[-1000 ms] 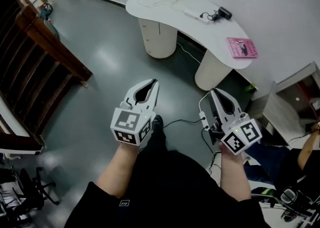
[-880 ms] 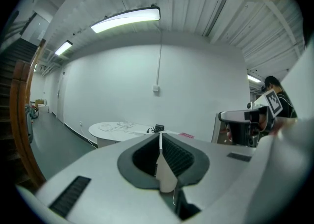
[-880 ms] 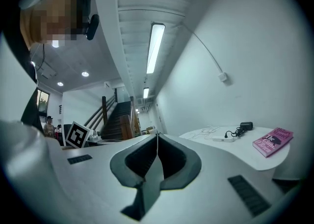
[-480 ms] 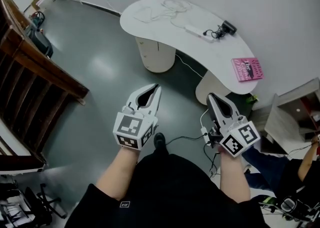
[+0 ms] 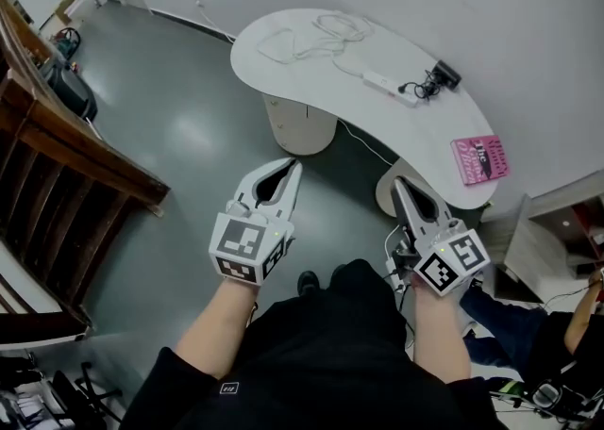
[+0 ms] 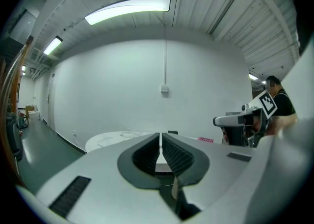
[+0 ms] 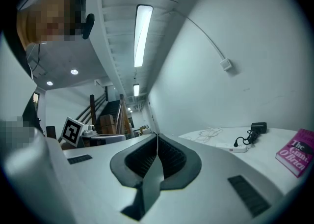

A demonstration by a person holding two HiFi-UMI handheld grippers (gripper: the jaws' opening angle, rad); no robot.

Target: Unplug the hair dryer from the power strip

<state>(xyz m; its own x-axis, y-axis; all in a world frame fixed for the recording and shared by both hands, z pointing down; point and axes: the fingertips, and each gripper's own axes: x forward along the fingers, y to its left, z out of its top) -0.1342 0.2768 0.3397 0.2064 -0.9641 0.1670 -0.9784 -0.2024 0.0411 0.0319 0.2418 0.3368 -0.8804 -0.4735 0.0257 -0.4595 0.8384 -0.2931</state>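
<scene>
Since the earlier frames the desk (image 5: 311, 70) has drawn nearer in the head view, and both grippers have been carried toward it. Left gripper (image 5: 295, 165): fingers pressed together, nothing between them, held out level. This reads as a carrying pose, not a reach. Far on the desk, left to right: loose white cable (image 5: 321, 30), then the power strip (image 5: 381, 84). Right gripper (image 5: 396, 182): fingers likewise closed and empty, well short of the strip. A black cord joins the strip to the hair dryer (image 5: 444, 74), so it is apparently not yet unplugged. A pink book (image 5: 481, 158) lies at the desk's right end.
</scene>
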